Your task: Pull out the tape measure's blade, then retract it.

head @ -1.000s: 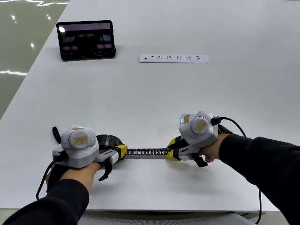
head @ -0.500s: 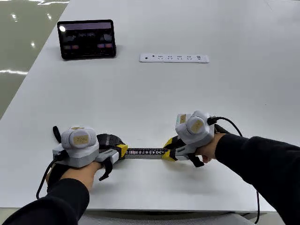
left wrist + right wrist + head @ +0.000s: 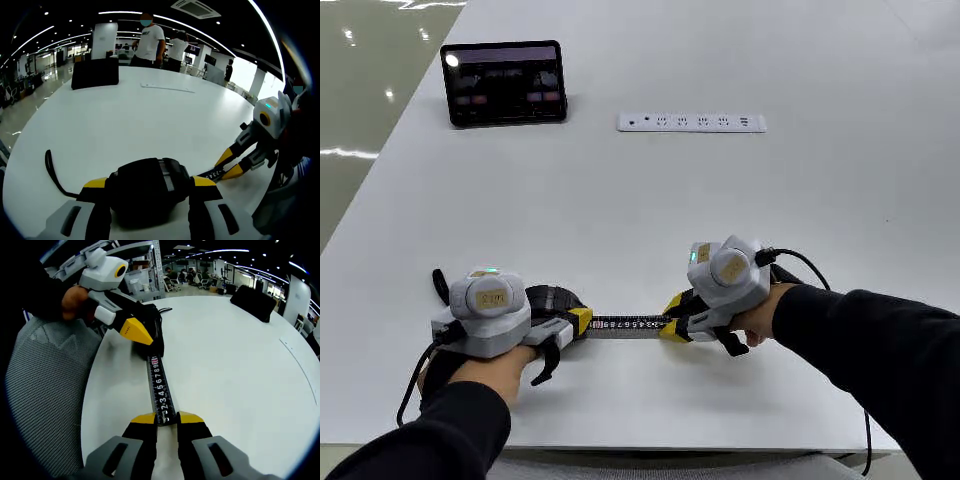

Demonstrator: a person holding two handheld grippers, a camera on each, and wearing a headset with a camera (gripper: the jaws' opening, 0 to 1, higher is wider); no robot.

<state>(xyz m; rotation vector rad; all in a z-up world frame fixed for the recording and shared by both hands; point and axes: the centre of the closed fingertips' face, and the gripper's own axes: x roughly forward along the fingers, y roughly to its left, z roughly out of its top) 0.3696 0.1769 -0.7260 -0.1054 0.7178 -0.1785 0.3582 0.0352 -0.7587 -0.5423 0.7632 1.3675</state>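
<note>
A black tape measure case [image 3: 552, 300] [image 3: 147, 187] [image 3: 150, 326] rests on the white table near its front edge, with my left gripper [image 3: 572, 325] [image 3: 150, 182] shut on it. Its numbered blade [image 3: 628, 324] [image 3: 159, 385] lies flat on the table, drawn out a short way to the right. My right gripper [image 3: 672, 320] [image 3: 165, 418] is shut on the blade's end. In the left gripper view the right gripper [image 3: 231, 164] reaches in from the right, holding the blade [image 3: 214, 173]. A black wrist strap [image 3: 50, 172] trails left of the case.
A dark tablet [image 3: 504, 83] stands at the far left of the table [image 3: 620, 210] and a white power strip [image 3: 691, 123] lies behind the middle. Cables trail from both grippers. People stand beyond the table's far end [image 3: 150, 42]. A mesh chair [image 3: 45, 390] sits beside the table.
My right gripper has moved left toward the case with the blade's end held, so the exposed blade is shorter. The left gripper and the case have stayed put.
</note>
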